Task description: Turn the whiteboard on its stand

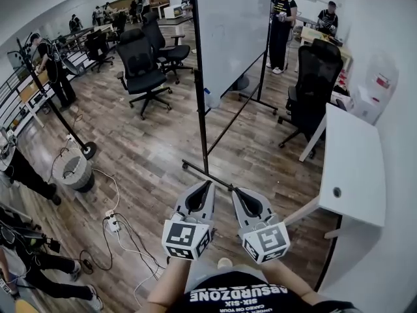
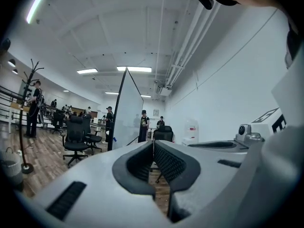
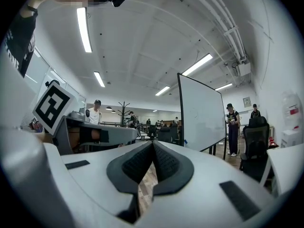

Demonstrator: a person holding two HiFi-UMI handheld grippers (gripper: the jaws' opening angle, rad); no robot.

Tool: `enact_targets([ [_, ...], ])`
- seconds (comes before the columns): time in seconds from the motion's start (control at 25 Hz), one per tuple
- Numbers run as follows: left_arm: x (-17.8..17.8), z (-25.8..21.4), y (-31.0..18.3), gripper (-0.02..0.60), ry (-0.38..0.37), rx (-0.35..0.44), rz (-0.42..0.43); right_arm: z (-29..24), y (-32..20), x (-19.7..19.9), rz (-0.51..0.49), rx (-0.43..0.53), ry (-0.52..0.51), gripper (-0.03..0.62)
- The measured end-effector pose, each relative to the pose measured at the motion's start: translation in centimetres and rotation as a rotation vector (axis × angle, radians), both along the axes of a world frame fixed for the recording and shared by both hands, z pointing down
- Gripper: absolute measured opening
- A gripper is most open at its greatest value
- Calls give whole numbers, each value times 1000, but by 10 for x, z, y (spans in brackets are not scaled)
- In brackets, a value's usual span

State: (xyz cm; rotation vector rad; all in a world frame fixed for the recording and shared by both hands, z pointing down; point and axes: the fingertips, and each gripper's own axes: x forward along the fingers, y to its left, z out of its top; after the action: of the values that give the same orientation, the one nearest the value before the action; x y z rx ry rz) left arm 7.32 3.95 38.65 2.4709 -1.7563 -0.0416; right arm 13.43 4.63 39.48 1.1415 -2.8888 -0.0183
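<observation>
The whiteboard (image 1: pixel 231 31) stands ahead of me on a black rolling stand (image 1: pixel 201 109), its near post facing me. Both grippers are held side by side, just short of the stand's floor bar. My left gripper (image 1: pixel 208 184) is shut with nothing between its jaws. My right gripper (image 1: pixel 235 191) is also shut and empty. In the left gripper view the whiteboard (image 2: pixel 128 113) appears nearly edge-on beyond the closed left gripper (image 2: pixel 153 144). The right gripper view has the whiteboard (image 3: pixel 202 113) to the right of the closed right gripper (image 3: pixel 152 144).
Black office chairs (image 1: pixel 140 64) stand left of the board and another chair (image 1: pixel 313 77) to its right. A white table (image 1: pixel 355 165) lies at the right. A coat stand (image 1: pixel 45 90), a bin (image 1: pixel 73 171) and floor cables (image 1: pixel 112 223) are at the left. Several people stand around.
</observation>
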Motion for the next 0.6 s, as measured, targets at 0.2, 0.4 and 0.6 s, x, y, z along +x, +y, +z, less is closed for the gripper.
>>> enact_targets([
  [0.2,-10,-3,-26,6,16,4,1,6,-22,-5,-14,-10,1,-2],
  [0.4,-20,-5,-56,8,24,3,13,8,-47,-18,-29,-18,-1,-2],
  [0.6,-35,-9,-94,45,39,16,34,12,-82,-33,-24,-29,1,-2],
])
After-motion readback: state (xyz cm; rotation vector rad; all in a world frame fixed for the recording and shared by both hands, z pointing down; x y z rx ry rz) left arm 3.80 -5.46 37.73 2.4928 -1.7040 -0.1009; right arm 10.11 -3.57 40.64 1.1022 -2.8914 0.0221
